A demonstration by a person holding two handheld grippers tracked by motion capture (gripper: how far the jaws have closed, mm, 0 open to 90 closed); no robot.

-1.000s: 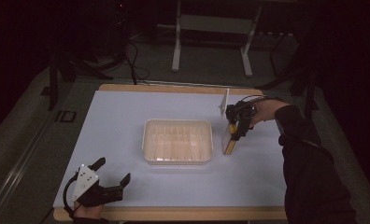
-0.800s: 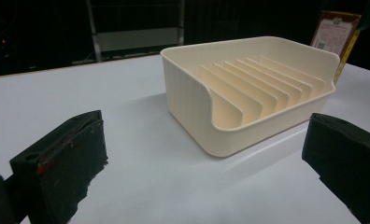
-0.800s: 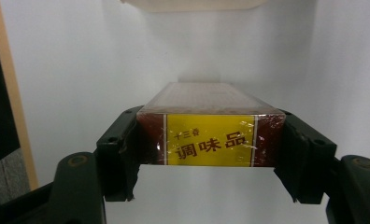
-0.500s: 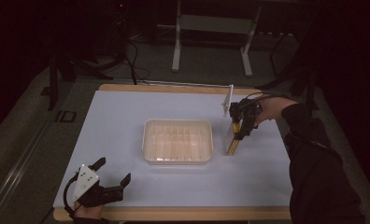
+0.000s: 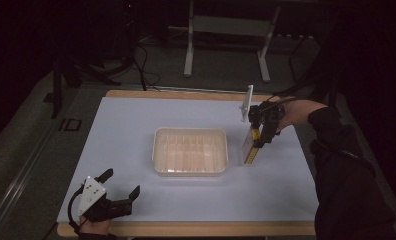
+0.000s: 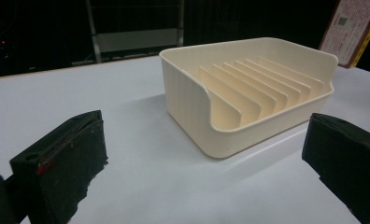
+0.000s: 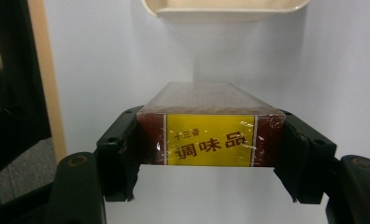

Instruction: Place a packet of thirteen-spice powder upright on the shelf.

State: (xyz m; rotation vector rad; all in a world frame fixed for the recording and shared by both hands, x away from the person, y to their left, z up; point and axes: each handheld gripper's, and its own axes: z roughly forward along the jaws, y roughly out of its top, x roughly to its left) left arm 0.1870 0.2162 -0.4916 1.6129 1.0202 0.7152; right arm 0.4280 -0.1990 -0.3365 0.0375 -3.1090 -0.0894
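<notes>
Yellow label "调味品" | box [image 7: 210, 126] | right tongs [image 7: 211, 158] clamped

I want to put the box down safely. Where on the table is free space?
Bare table lies left of the cream rack, behind it, and in front, between it and the near edge. The gap right of the rack is tight: there the right tool holds the box. The left tool occupies the near-left corner.

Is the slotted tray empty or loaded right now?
Empty: the slotted tray shows bare dividers; the box sits clamped in the right hand-held gripper beside it.
</notes>
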